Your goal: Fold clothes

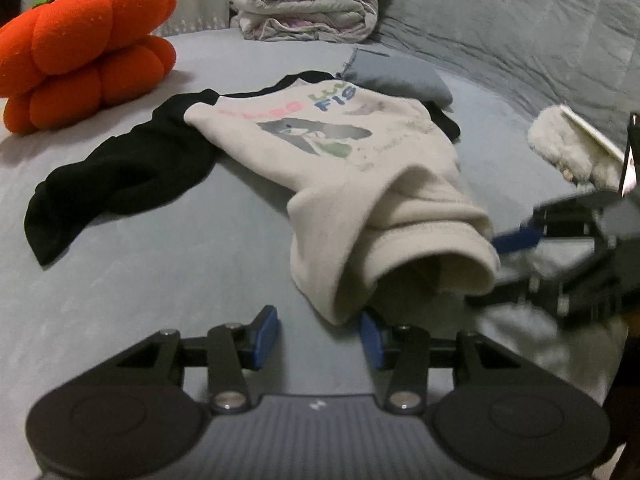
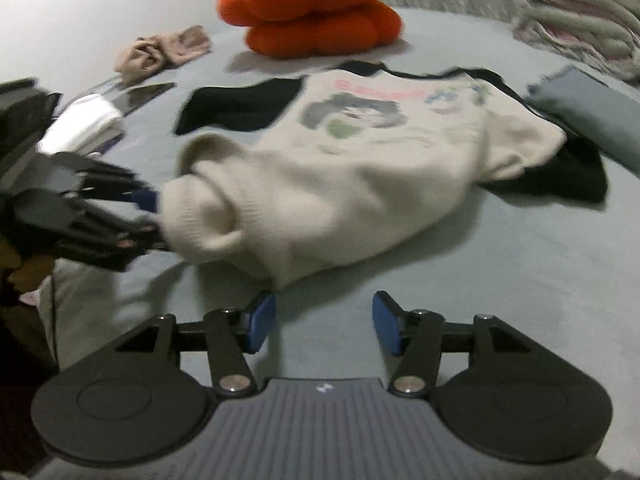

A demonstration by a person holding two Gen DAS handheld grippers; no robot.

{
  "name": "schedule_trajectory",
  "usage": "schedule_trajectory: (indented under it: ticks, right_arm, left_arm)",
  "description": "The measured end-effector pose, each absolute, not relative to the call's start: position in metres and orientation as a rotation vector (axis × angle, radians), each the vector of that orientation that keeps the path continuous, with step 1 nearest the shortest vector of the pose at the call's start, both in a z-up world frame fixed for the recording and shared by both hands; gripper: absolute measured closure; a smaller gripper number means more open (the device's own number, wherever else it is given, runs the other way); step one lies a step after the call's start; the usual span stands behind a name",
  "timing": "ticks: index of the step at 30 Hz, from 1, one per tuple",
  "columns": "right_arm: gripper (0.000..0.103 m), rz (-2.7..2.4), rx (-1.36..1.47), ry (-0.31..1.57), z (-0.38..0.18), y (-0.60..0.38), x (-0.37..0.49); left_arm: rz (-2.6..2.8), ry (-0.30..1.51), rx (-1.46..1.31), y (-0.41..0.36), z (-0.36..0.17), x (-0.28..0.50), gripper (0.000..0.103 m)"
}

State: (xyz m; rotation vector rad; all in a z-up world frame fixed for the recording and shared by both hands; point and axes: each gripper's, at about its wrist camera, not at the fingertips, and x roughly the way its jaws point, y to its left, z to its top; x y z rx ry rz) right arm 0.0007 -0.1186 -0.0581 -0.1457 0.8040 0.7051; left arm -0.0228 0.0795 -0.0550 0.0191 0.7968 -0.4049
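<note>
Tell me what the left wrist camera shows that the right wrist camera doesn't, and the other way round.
Only the left wrist view shows the long black sleeve stretched out flat and a fuzzy cream item at the right edge. Only the right wrist view shows a crumpled beige garment and a white cloth. Both show the cream sweatshirt, the orange plush pumpkin, the folded blanket, the grey bedsheet, and both grippers, left gripper and right gripper, open.

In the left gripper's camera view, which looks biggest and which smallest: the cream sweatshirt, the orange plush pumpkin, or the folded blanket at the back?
1. cream sweatshirt, largest, though it also lies nearest the camera.
2. orange plush pumpkin.
3. folded blanket, smallest; it sits farthest back, so this ranking against the pumpkin is unsure.
</note>
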Motion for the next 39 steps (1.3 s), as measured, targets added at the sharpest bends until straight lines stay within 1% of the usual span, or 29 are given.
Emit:
schedule_trajectory:
  ticks: [1, 3, 4, 8, 10, 12, 13, 14, 15, 16, 18, 21, 25, 32, 33, 34, 35, 36, 39]
  right_arm:
    - [0.043, 0.715, -0.147, 0.794, -0.06, -0.115, -0.002]
    - [0.036, 0.716, -0.148, 0.759, -0.065, -0.105, -0.008]
    - [0.035, 0.71, -0.146, 0.739, -0.067, -0.101, -0.01]
    - [0.035, 0.659, -0.112, 0.646, -0.076, -0.088, -0.01]
    - [0.038, 0.625, -0.08, 0.624, -0.079, -0.089, -0.007]
    - [0.048, 0.587, -0.044, 0.615, -0.078, -0.094, -0.005]
    - [0.052, 0.565, -0.025, 0.615, -0.077, -0.097, -0.004]
    - [0.065, 0.542, -0.006, 0.617, -0.077, -0.101, -0.003]
    - [0.076, 0.518, 0.014, 0.619, -0.077, -0.104, -0.002]
    - [0.08, 0.495, 0.033, 0.62, -0.077, -0.107, -0.001]
    - [0.083, 0.461, 0.031, 0.611, -0.075, -0.11, -0.002]
    - [0.086, 0.416, -0.046, 0.574, -0.069, -0.112, -0.009]
    - [0.087, 0.363, -0.213, 0.5, -0.056, -0.12, -0.027]
    - [0.087, 0.336, -0.382, 0.446, -0.023, -0.128, -0.058]
    - [0.091, 0.33, -0.403, 0.441, -0.019, -0.129, -0.062]
    - [0.098, 0.323, -0.423, 0.436, -0.015, -0.131, -0.067]
    - [0.103, 0.32, -0.424, 0.441, -0.014, -0.133, -0.069]
    - [0.103, 0.318, -0.416, 0.451, -0.016, -0.136, -0.069]
    - [0.103, 0.312, -0.393, 0.481, -0.019, -0.144, -0.071]
  left_arm:
    - [-0.403, 0.793, 0.005, 0.08, -0.056, -0.021, 0.057]
    - [-0.406, 0.779, -0.018, 0.079, -0.058, -0.02, 0.057]
    - [-0.406, 0.77, -0.022, 0.077, -0.06, -0.02, 0.057]
    - [-0.378, 0.722, -0.021, 0.071, -0.065, -0.02, 0.058]
    - [-0.338, 0.704, -0.043, 0.071, -0.067, -0.02, 0.066]
    - [-0.299, 0.693, -0.037, 0.07, -0.067, -0.02, 0.08]
    - [-0.28, 0.687, -0.033, 0.07, -0.068, -0.021, 0.082]
    - [-0.267, 0.681, -0.038, 0.07, -0.068, -0.022, 0.084]
    - [-0.243, 0.674, -0.048, 0.071, -0.068, -0.024, 0.086]
    - [-0.214, 0.669, -0.061, 0.071, -0.067, -0.026, 0.087]
    - [-0.151, 0.662, -0.085, 0.073, -0.064, -0.032, 0.09]
    - [-0.062, 0.636, -0.088, 0.076, -0.052, -0.046, 0.091]
    - [-0.013, 0.569, -0.034, 0.072, -0.028, -0.071, 0.092]
    - [0.0, 0.413, 0.117, 0.049, 0.017, -0.123, 0.092]
    - [0.004, 0.403, 0.121, 0.049, 0.021, -0.128, 0.093]
    - [0.002, 0.406, 0.112, 0.051, 0.022, -0.132, 0.096]
    - [-0.003, 0.412, 0.102, 0.053, 0.023, -0.136, 0.097]
    - [-0.007, 0.418, 0.091, 0.056, 0.024, -0.139, 0.099]
    - [-0.01, 0.453, 0.065, 0.061, 0.019, -0.145, 0.099]
